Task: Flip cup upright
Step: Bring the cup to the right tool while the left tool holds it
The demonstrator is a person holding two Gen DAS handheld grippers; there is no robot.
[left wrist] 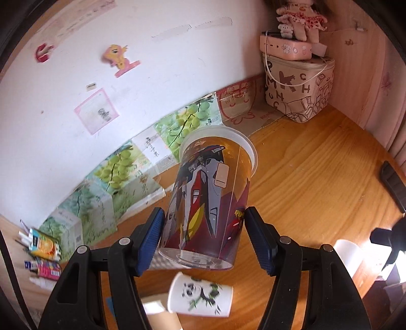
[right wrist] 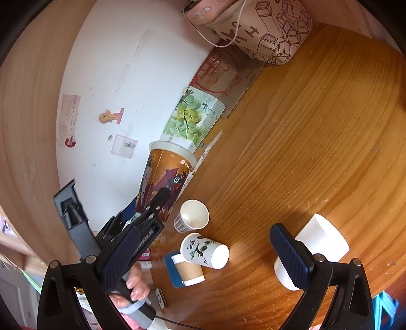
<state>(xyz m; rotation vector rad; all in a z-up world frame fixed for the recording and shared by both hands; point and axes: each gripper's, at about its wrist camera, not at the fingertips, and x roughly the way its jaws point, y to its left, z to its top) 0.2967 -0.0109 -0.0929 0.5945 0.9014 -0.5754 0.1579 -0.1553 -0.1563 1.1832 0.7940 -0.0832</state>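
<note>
Cup: the big printed cup [left wrist: 210,200] is up in the air over the table [left wrist: 317,177], held near its clear bottom.
Left gripper: the left gripper [left wrist: 204,234] has its two blue pads [left wrist: 152,238] pressed on the cup's sides, so it is clamped on the cup.
Which way the cup points: its long line runs up and leans a bit toward 1 o'clock in the left view. The wide white rim is at the top and the bottom is low, near the camera.
Right gripper: the right gripper [right wrist: 208,256] has its pads wide apart and holds nothing.
Under the cup: a panda cup [left wrist: 200,294] lies on its side on the table, at 6 o'clock from the big cup.
Close by: a white cup [right wrist: 312,256] lies on its side behind the right pad.
Only in the right view: a small cup [right wrist: 191,215] stands open side up, a brown cup [right wrist: 189,271] lies by the panda cup, and a hand [right wrist: 134,286] holds the left gripper's handle.
Only in the left view: a doll [left wrist: 302,17] sits on a pink box [left wrist: 285,47] on top of a bag [left wrist: 299,88] at 1 o'clock.
By the wall: grape boxes [left wrist: 185,124] lean in a row past the cup.
</note>
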